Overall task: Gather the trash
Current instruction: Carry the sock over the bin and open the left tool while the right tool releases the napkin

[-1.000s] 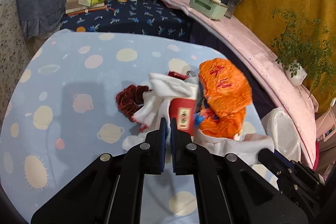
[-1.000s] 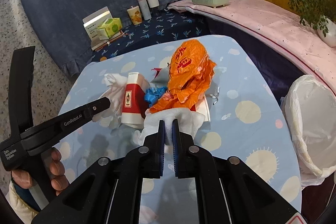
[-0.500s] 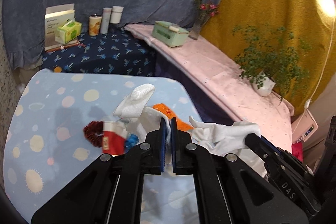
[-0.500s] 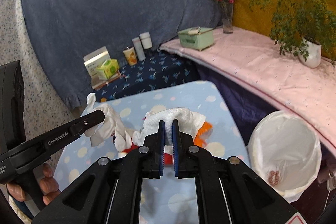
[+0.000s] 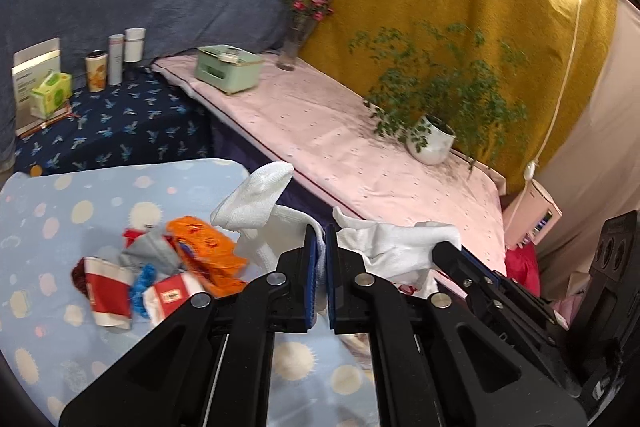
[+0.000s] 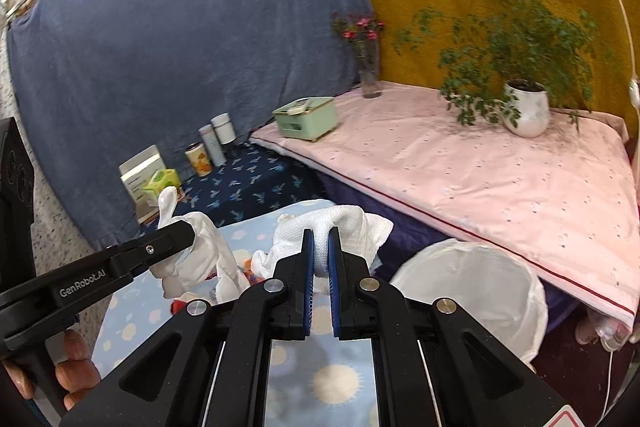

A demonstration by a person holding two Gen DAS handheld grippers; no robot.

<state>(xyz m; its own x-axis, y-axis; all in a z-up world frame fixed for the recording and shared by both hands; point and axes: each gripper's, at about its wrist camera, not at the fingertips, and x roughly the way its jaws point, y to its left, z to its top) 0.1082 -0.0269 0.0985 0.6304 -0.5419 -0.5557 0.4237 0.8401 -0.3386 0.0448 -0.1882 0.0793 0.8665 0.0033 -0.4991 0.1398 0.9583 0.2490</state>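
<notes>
while the table point(image 5: 48, 211) with its pale blue planet cloth carries most of the remaining litter, the white-lined bin point(image 6: 472, 291) stands just beside its right edge, below the pink-covered ledge point(image 6: 480, 171). each gripper is lifted clear of the table and clamps a crumpled white tissue: the right gripper point(image 6: 319, 275) pinches one wad point(image 6: 344, 223) near the bin's rim, and the left gripper point(image 5: 321, 259) holds another point(image 5: 256, 195) above the heap. to drop them well, i judge each wad should be brought fully over the bin's opening before the jaws part, since loose tails may catch on the rim. an orange bag point(image 5: 204, 243), red-and-white cartons point(image 5: 108, 291) and a blue scrap point(image 5: 144, 279) lie on the table, not yet collected.
</notes>
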